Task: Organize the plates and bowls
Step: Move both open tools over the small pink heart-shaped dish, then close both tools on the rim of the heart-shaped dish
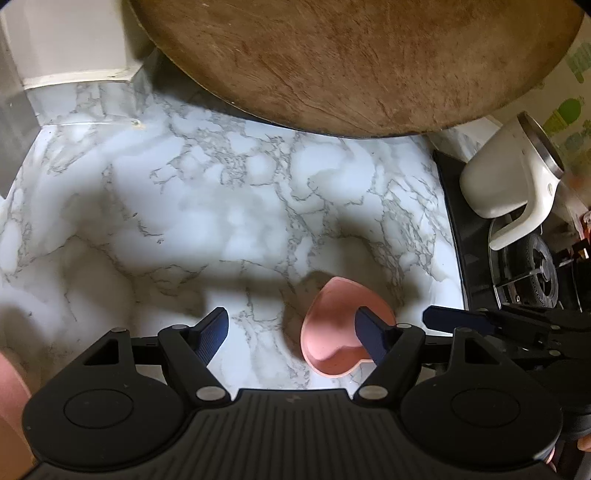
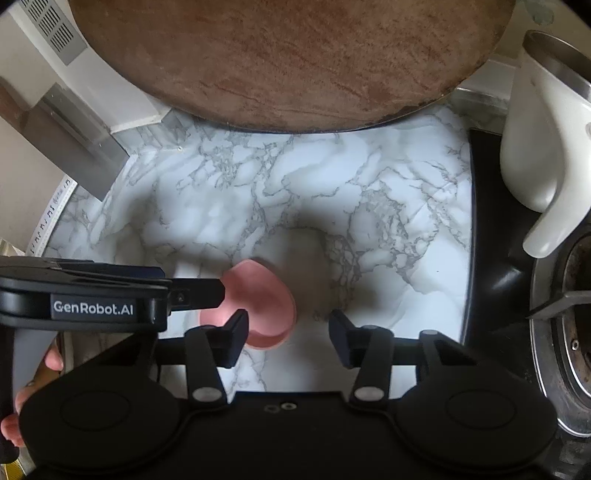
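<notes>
Marble-look counter (image 1: 184, 203), white veined with grey, backed by a big round wooden board (image 1: 351, 62) leaning at the rear. Off to one side, a black stove edge with a burner (image 1: 539, 273) and a white jug (image 1: 509, 173) tipped over it.

Pink heart-shaped dish (image 1: 332, 332) alone on the counter, flat, hollow side up, close under both tools and well apart from the board. Probably left in the open so it can be reached from either side.

Left gripper (image 1: 291, 314) spread wide and angled down, one finger crossing over the dish, the other over bare counter. Looks set to straddle a rim, but cannot tell whether that finger touches the dish or hovers above it.

Right gripper (image 2: 288, 317) parted to a narrower gap, nothing pinched, also pointing down. Its near finger hides part of the dish's edge; the rest of the dish shows beyond the gap, not between the pads.

Left wrist view: heart outline plainest, plus the right tool's finger coming in from the side. Right wrist view: the left tool side-on, its tip at the dish's far rim, and a person's fingers (image 2: 51, 360) behind it — also a vent grille (image 2: 51, 26) high in the corner, missing from the other view.

Judgement: dish not yet lifted; grasp only being lined up.
</notes>
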